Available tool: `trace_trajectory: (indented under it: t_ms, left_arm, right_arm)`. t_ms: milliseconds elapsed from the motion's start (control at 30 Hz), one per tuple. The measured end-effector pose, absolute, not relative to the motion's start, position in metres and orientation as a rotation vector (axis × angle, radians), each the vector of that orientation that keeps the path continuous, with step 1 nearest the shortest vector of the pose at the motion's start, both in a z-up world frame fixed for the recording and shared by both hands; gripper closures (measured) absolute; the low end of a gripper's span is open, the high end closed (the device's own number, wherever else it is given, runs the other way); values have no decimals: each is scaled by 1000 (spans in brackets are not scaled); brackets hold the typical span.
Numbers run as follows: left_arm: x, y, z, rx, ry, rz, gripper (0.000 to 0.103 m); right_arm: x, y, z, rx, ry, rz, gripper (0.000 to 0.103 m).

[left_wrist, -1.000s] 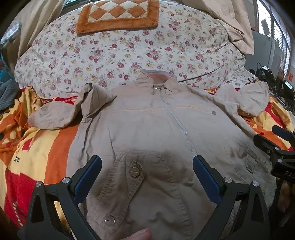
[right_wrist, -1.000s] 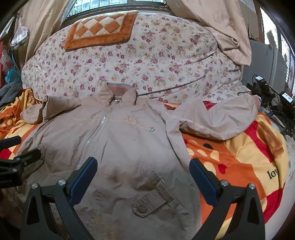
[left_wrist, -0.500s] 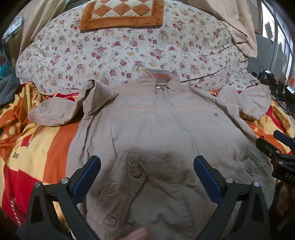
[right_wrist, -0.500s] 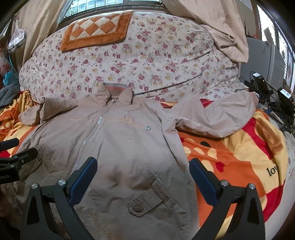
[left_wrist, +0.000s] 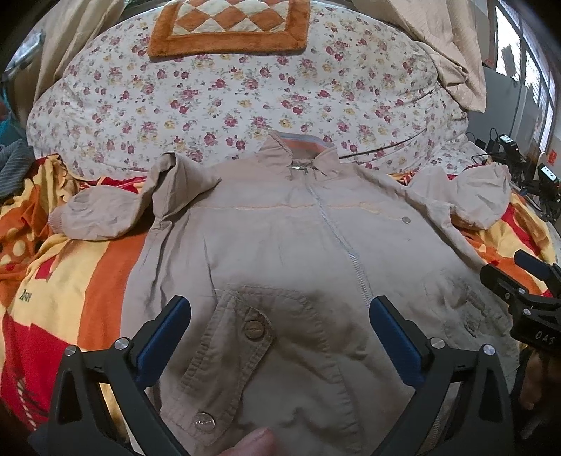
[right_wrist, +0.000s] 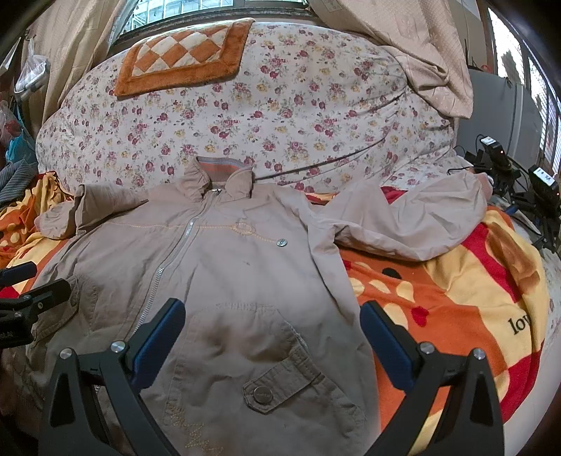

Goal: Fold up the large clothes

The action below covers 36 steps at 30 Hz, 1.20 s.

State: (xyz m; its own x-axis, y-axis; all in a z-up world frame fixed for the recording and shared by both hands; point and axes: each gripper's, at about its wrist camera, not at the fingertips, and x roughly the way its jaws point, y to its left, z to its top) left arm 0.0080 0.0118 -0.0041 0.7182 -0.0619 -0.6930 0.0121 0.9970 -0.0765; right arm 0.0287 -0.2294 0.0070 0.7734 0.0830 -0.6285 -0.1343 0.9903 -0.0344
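While both grippers hover, fingers spread, jacket (left_wrist: 280, 252) flat

Surface and material check for your workspace.
Your jacket (left_wrist: 280, 245) is matt beige woven cloth, creased, with dull metal snaps (left_wrist: 255, 329) and zip. The blanket (right_wrist: 438, 298) looks soft fleece; the checked mat (left_wrist: 231, 28) plush. Gripper pads (right_wrist: 157, 340) appear smooth blue plastic.

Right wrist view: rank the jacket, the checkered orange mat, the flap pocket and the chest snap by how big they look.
1. jacket
2. checkered orange mat, though it lies farther back
3. flap pocket, close to the camera
4. chest snap
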Motion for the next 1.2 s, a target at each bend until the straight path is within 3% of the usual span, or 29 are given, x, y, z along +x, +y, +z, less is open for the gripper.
trace_trajectory:
  t_ms: [1200]
  left_arm:
    - [11, 11, -8, -56, 777, -45, 9]
  right_arm:
    - [33, -228, 5, -77, 680, 118, 2]
